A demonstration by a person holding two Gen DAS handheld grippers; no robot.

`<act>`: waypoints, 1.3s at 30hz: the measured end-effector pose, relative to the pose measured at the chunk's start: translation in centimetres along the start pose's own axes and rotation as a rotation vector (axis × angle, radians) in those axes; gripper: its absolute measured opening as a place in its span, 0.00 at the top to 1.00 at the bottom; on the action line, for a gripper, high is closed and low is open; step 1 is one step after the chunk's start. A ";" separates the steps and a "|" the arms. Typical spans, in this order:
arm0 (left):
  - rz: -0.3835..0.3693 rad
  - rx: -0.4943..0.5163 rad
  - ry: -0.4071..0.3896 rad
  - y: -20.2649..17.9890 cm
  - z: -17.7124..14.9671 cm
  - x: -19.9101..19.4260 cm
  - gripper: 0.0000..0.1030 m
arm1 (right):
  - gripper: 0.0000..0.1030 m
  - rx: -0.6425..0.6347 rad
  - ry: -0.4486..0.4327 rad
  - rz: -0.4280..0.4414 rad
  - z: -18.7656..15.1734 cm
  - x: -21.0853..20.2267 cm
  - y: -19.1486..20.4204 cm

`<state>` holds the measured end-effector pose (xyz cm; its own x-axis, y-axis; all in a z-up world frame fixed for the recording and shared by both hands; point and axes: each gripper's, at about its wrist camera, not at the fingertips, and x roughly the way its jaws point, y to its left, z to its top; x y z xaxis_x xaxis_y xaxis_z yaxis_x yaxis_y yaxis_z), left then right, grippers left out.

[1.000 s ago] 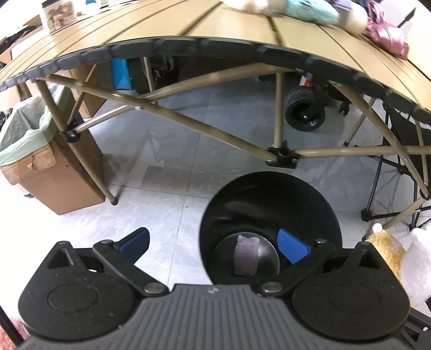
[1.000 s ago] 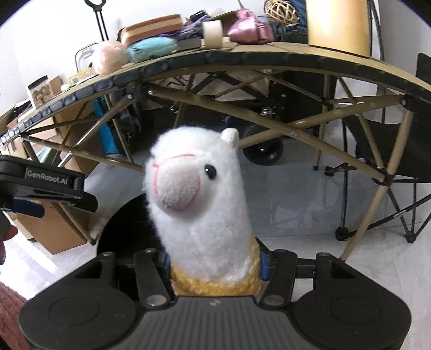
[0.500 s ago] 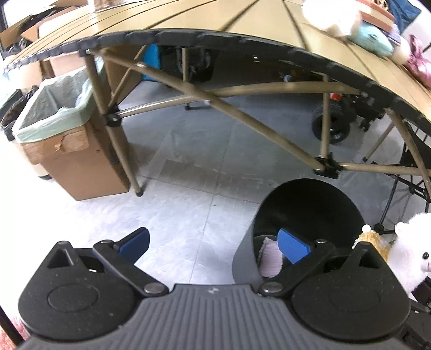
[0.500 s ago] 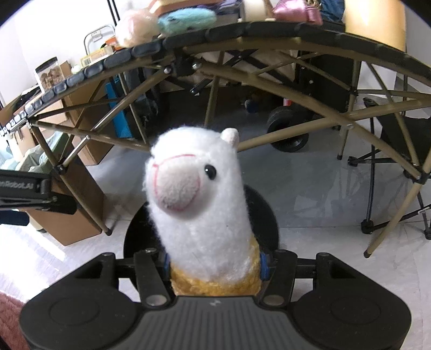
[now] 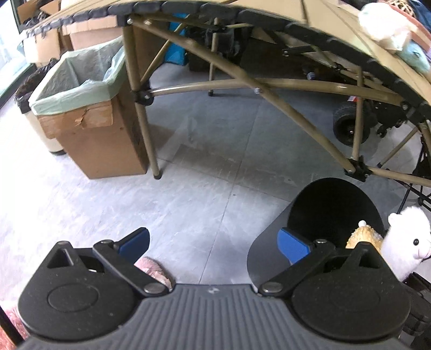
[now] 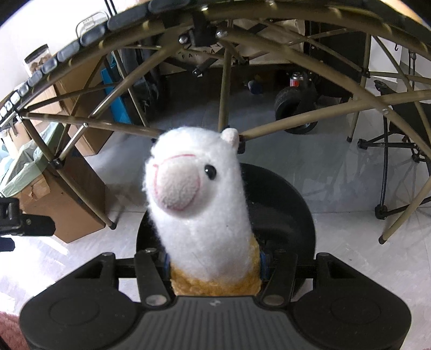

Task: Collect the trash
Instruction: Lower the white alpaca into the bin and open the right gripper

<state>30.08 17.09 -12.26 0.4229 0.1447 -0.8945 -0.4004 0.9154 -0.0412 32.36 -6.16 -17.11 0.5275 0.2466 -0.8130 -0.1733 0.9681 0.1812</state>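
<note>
My right gripper (image 6: 214,262) is shut on a white plush alpaca (image 6: 199,204) with a yellow body, held upright just above the open mouth of a round black bin (image 6: 291,215) on the floor. The same alpaca (image 5: 404,242) and bin (image 5: 334,207) show at the right of the left wrist view. My left gripper (image 5: 214,242) is open and empty above the grey floor, its right finger over the bin's left rim. The bin's inside is dark and its contents are hidden.
A cardboard box lined with a green bag (image 5: 80,107) stands left, against a leg of the tan folding table (image 5: 269,24). The table's crossed frame bars (image 6: 269,129) span ahead. A wheeled cart (image 5: 350,129) and a folding chair (image 6: 398,134) stand behind. Plush toys (image 5: 385,24) lie on the tabletop.
My left gripper has swung left, away from over the bin, which now sits at its right. My right gripper has lowered the alpaca closer over the bin's mouth.
</note>
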 end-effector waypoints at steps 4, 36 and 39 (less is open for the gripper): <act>0.015 -0.017 0.021 0.8 0.0 0.6 0.00 | 0.47 0.007 0.029 -0.006 0.2 0.9 0.4; 0.015 -0.034 0.038 1.8 0.0 1.1 0.00 | 0.00 -0.007 0.043 -0.042 0.2 1.9 0.8; 0.006 -0.034 0.036 1.9 -0.1 0.9 0.00 | 0.00 -0.008 0.040 -0.039 0.1 1.9 0.8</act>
<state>29.66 18.98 -13.20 0.3917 0.1359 -0.9100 -0.4304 0.9012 -0.0507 33.33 -4.93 -18.41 0.5000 0.2063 -0.8411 -0.1597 0.9765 0.1446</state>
